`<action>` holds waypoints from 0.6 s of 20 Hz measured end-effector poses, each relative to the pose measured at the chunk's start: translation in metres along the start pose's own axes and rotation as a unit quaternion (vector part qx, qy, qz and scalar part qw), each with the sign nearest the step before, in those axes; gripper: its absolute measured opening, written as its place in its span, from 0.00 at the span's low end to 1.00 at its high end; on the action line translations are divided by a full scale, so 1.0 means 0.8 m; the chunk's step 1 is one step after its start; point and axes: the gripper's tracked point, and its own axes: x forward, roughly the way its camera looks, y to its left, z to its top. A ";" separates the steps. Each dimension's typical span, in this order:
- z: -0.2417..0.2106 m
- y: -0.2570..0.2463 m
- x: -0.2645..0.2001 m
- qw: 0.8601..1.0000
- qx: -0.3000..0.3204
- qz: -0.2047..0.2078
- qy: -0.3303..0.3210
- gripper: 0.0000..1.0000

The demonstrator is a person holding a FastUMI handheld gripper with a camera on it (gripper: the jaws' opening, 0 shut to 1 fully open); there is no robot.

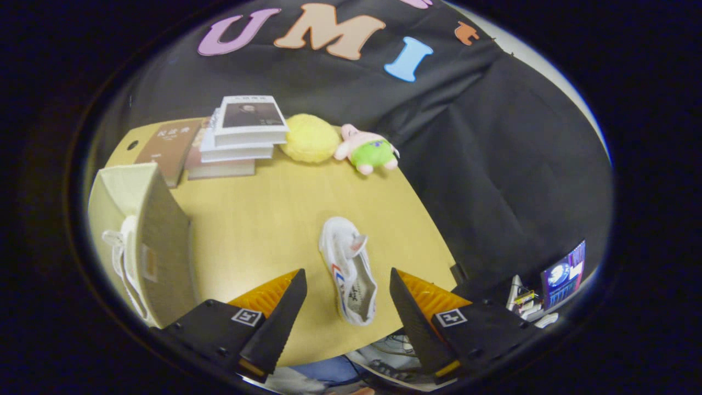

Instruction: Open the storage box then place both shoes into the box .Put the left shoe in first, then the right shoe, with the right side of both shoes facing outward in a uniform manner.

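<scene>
A white shoe with red and blue side stripes lies on the wooden table, its opening turned up. It sits between and just ahead of my gripper's fingers, which stand wide open well above it without touching it. To the left of the fingers stands the storage box with its top open. Another white shoe shows inside it, laces hanging out.
A stack of books lies at the table's far end, with a yellow plush ball and a pink-and-green plush toy beside it. The table's right edge runs diagonally past the shoe. A small screen sits on the right, below the table.
</scene>
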 end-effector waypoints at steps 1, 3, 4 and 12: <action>-0.013 -0.014 0.018 1.000 -0.011 -0.014 0.021 0.98; -0.032 -0.039 0.051 0.997 -0.038 -0.038 0.056 0.98; -0.040 -0.040 0.068 0.996 -0.046 -0.036 0.067 0.98; -0.052 -0.044 0.136 0.990 -0.103 -0.015 0.097 0.97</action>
